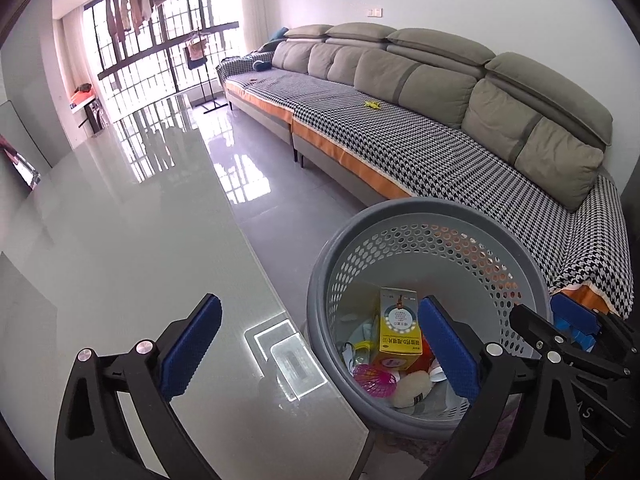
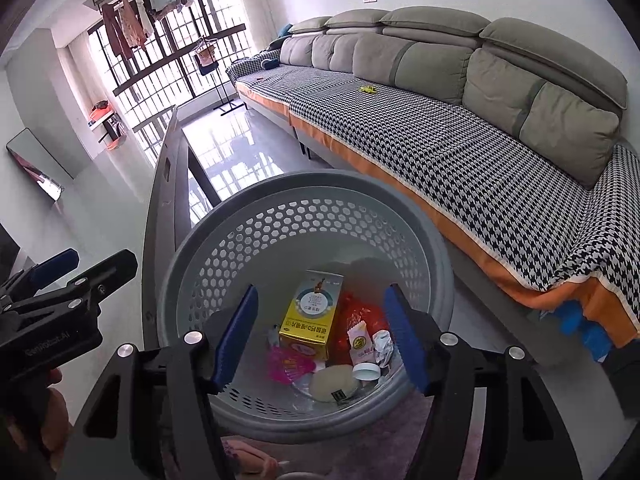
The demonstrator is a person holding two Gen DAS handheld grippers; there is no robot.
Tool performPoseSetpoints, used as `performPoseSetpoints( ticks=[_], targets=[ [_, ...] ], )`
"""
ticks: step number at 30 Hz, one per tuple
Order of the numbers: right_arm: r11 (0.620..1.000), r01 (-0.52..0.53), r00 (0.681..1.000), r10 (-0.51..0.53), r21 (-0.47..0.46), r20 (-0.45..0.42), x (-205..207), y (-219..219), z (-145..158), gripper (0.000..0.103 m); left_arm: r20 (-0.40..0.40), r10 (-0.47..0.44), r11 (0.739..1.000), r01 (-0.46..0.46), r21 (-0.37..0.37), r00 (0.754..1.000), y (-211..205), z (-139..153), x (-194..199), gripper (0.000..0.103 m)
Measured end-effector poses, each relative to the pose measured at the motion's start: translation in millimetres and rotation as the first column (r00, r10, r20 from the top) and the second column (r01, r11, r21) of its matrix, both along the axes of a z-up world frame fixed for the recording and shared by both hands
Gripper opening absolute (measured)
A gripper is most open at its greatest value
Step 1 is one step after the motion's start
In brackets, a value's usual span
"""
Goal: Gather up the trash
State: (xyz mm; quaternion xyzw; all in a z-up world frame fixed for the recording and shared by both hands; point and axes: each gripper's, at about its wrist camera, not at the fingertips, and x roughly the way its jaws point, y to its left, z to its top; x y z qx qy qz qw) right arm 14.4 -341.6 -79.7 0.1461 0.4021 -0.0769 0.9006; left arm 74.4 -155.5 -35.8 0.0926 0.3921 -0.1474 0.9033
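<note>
right wrist view: both grippers, left [image 1: 320, 350] and right [image 2: 322, 340], hang spread and empty over the perforated bin [image 2: 208, 220]; drop step looks finished, next find remaining trash.

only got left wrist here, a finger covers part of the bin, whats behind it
Observer: A red wrapper lies just right of the yellow box in the bin.
Operator: anything else by it
Observer: A white tube lies on the wrapper's near edge, its cap end nearest the camera.
Operator: right gripper holding anything
Observer: No. The right gripper hangs open over the bin, with nothing between its pads.
</note>
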Motion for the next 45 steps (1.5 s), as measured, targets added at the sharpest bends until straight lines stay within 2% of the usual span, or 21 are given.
performPoseSetpoints(
  ticks=[45],
  targets=[
    [1.0, 0.02, 1.0, -0.019, 0.007, -0.017, -1.1, -1.5, -0.4, 0.065, -0.011, 0.001, 0.999, 0.0, 0.045, 1.0, -5.6, -3.6, -1.2, 0.097]
  ],
)
